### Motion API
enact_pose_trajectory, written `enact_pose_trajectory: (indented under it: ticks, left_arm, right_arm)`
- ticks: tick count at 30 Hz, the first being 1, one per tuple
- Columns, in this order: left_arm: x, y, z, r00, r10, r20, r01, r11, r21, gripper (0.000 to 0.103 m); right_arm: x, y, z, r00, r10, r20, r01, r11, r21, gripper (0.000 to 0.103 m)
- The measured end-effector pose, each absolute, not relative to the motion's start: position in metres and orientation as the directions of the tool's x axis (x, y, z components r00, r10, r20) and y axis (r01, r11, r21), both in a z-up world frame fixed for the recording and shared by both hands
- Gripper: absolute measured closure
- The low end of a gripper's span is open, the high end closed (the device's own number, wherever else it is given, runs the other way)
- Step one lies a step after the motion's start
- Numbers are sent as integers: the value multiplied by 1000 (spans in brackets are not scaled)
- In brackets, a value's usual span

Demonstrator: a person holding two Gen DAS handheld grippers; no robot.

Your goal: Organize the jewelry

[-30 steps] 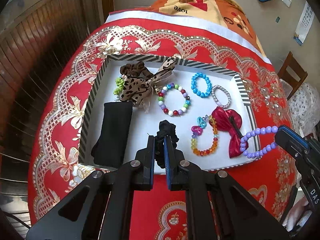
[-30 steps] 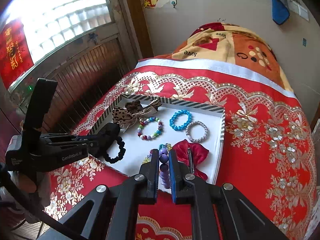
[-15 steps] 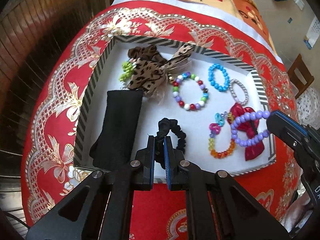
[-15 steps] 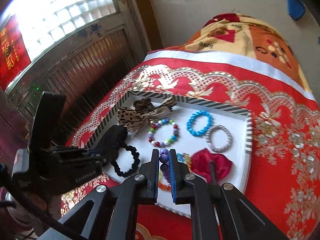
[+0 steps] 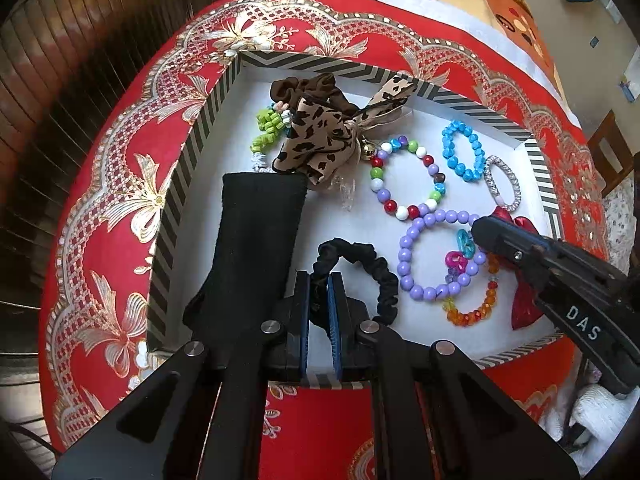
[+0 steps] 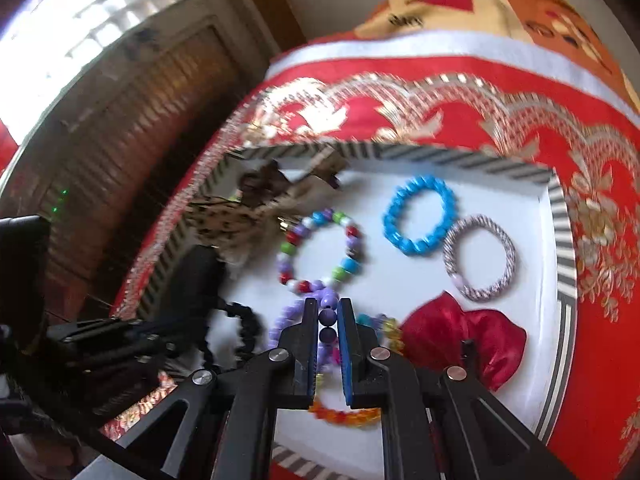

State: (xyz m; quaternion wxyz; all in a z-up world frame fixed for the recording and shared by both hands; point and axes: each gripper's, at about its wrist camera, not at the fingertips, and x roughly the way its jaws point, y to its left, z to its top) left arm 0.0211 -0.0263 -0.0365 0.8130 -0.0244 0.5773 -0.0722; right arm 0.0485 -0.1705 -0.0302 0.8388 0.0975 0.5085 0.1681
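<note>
Red-and-gold embroidered cloth (image 5: pixel 120 200) covers the surface under a striped-rim white tray (image 5: pixel 192 136).

Left wrist view: left hand-held gripper (image 5: pixel 319 280) clamped shut on a black scrunchie (image 5: pixel 360 264), which lies on the tray floor near the front rim, beside a black pouch (image 5: pixel 256 240). Purple bead bracelet (image 5: pixel 424 256) overlaps an orange-and-clear bead bracelet (image 5: pixel 476 308); the right hand-held gripper (image 5: pixel 486 230) grips its far side.

Right wrist view (blurred): right hand-held gripper (image 6: pixel 328 314) closed on purple beads (image 6: pixel 328 316). Blue bracelet (image 6: pixel 420 220), silver band (image 6: pixel 480 258) and red bow (image 6: pixel 460 332) rest apart in the tray.
</note>
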Motion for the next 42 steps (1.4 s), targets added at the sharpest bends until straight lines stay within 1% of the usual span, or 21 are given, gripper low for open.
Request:
enact_pose_trajectory:
  ticks: [14,15,16,17,18,19,27,29,33,34,39,42]
  left_arm:
    - [28,-35,-41,324,-125,-938,87,991,-102,95]
    - [27,-34,-42,323,-126,-938,85,991,-104,92]
    - [28,-34,-42,322,-127,-938,84,991,-106,86]
    - [27,-34,-41,322,-127,-938,80,991,-107,83]
    - [27,-34,-41,324,-126,-938,77,991,-107,75]
    - [26,-33,-40,327,-124,-937,73,992,-106,70]
    - [15,-32,-28,350,-115,-930,72,993,-95,70]
    - [10,-34,-23,365,-110,-925,82,993,-85,70]
    - [0,-36,-13,386,-113,-915,88,992,-85,70]
    - [-2,-37,-11,394,-111,-912,87,993,-83,70]
    - [-15,-45,1,417,-87,-905,98,994,-50,70]
    - [-22,-49,6,431,-74,-899,107,994,-31,70]
  right_arm:
    - [55,-163,-47,413,346,-843,-188,937,293,94]
    - [56,-163,-48,415,343,-843,-187,939,290,94]
    - [57,-164,-49,416,338,-844,-184,940,286,94]
    - [58,-164,-51,414,339,-845,-181,940,289,94]
    - [58,-165,-51,416,345,-841,-179,938,296,94]
    - [59,-165,-51,416,347,-841,-176,938,300,94]
    - [39,-173,-27,465,336,-819,-169,942,291,94]
    - [30,-178,-19,487,324,-811,-166,946,278,92]
    - [10,-184,-6,528,295,-796,-151,955,254,77]
    - [6,-185,-4,537,293,-791,-148,956,254,75]
    - [-19,-194,9,570,261,-779,-123,965,233,70]
    - [-31,-197,15,586,243,-773,-95,968,232,64]
